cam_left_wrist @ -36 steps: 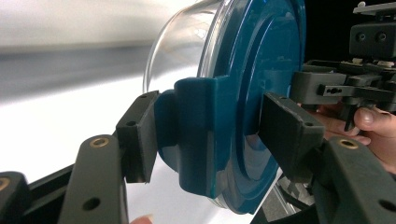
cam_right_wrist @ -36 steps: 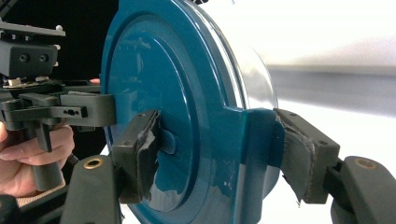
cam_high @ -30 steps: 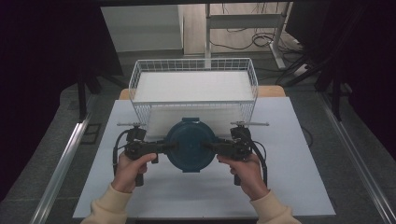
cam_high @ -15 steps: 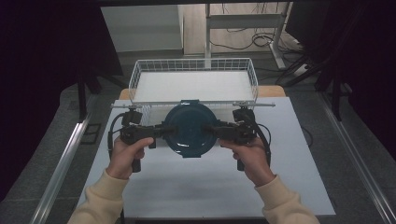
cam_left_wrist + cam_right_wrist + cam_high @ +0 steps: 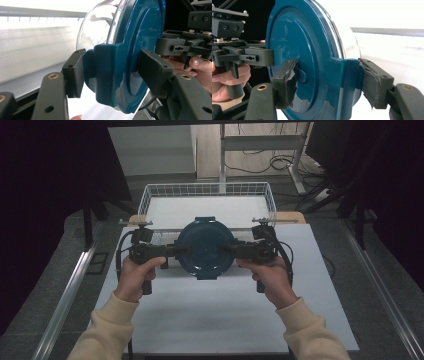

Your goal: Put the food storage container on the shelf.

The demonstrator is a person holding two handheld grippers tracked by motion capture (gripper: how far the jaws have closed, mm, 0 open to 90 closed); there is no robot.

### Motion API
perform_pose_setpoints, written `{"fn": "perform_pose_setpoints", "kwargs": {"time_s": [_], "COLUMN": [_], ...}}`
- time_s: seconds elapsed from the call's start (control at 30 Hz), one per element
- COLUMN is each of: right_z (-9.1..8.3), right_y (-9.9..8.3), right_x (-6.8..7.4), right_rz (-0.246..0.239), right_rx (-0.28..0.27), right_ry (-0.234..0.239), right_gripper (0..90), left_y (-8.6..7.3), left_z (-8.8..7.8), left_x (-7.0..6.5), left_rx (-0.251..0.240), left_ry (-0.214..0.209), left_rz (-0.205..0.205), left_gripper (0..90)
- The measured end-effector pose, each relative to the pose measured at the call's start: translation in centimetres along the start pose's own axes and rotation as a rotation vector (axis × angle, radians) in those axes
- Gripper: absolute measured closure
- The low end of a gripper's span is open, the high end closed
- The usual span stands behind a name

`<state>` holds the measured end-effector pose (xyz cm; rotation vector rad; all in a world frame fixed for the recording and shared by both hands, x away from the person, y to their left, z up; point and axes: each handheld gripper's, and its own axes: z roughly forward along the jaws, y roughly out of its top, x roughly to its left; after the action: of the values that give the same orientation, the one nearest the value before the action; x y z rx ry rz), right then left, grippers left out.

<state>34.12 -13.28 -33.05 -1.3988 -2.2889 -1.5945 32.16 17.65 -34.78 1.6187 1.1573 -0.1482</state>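
Observation:
A round clear container with a dark teal lid point(image 5: 205, 247) hangs in the air between both grippers, lid facing up, just in front of the wire basket point(image 5: 207, 185). My left gripper point(image 5: 182, 251) grips its left side clip and my right gripper point(image 5: 227, 250) its right side clip. In the left gripper view the jaws point(image 5: 113, 72) press on the teal clip and lid point(image 5: 135, 37). The right gripper view has the jaws point(image 5: 329, 82) clamped across the lid's rim clip point(image 5: 294, 37), with the clear bowl beyond it.
The white wire basket stands at the table's far side, with a white floor inside. The white tabletop point(image 5: 210, 315) stretches toward the person. Two metal rods stick out at the basket's front corners point(image 5: 135, 222). Dark floor and a metal rail point(image 5: 70, 290) lie to the left.
Both hands have raised the container off the table and carried it a little toward the basket. The grips on its two sides look unchanged.

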Motion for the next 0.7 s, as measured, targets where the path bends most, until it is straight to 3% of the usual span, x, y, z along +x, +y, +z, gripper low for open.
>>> {"fn": "perform_pose_setpoints", "kwargs": {"time_s": [0.33,0.7], "right_z": [-0.1,0.6], "right_y": [2.6,6.0], "right_x": [-0.4,-1.6], "right_rz": [0.004,-0.01], "right_rx": [-0.001,0.012], "right_ry": [0.016,0.022], "right_gripper": [34.6,34.7], "left_y": [2.7,6.1], "left_z": [0.1,0.7], "left_x": [-0.6,0.1], "left_rx": [-0.005,-0.011], "left_ry": [0.019,0.025], "left_rz": [0.017,0.023], "left_gripper": [40.5,40.6]}}
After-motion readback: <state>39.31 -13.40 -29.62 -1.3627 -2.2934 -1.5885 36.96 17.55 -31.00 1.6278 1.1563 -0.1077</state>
